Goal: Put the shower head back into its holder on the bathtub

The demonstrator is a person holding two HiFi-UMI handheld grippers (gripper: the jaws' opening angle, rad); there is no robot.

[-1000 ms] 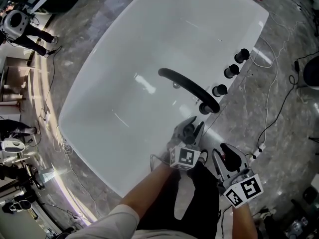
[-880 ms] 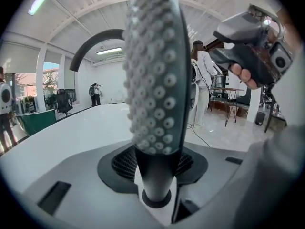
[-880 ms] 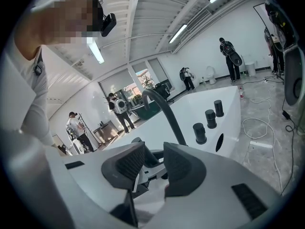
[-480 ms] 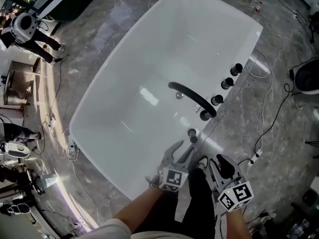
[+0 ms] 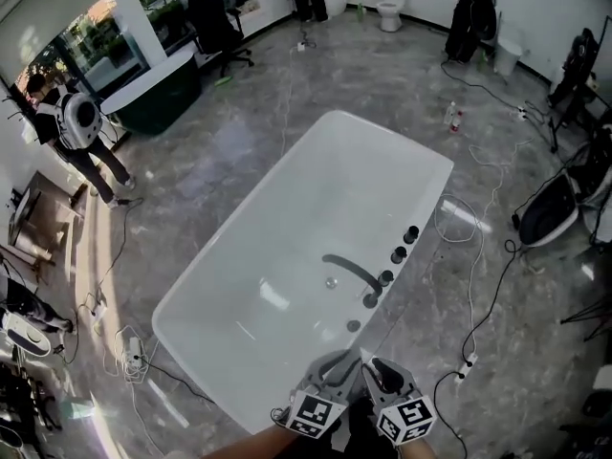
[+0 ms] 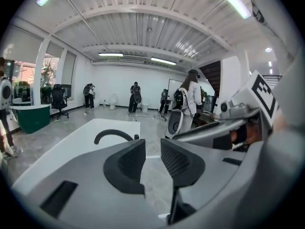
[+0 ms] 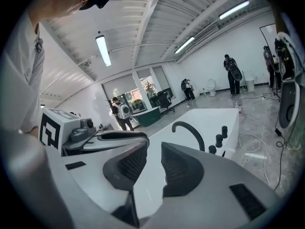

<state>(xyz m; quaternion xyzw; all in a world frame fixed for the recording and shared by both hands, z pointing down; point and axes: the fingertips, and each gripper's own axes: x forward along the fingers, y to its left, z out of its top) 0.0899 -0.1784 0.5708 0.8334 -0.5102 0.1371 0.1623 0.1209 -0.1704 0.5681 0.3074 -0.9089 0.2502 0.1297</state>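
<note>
- Shower head (image 5: 353, 325) is seen on the bathtub (image 5: 287, 208) rim, just beside the curved spout (image 5: 350, 270) base, well apart from the 2 grippers.
- Left gripper (image 5: 337, 361) is held by the tub's near end; jaws are parted, just been closing, nothing between.
- Right gripper (image 5: 376, 369) is held just beside it; jaws are parted, just been closing, empty.

left gripper (image 5: 341, 361), right gripper (image 5: 376, 369), side by side, fingers (image 6: 125, 168) just closing partway, nothing between

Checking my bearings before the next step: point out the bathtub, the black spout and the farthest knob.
bathtub (image 5: 306, 208): head view, bare inner wall.
black spout (image 5: 350, 269): head view, middle of arch.
farthest knob (image 5: 412, 233): head view, its top.
</note>
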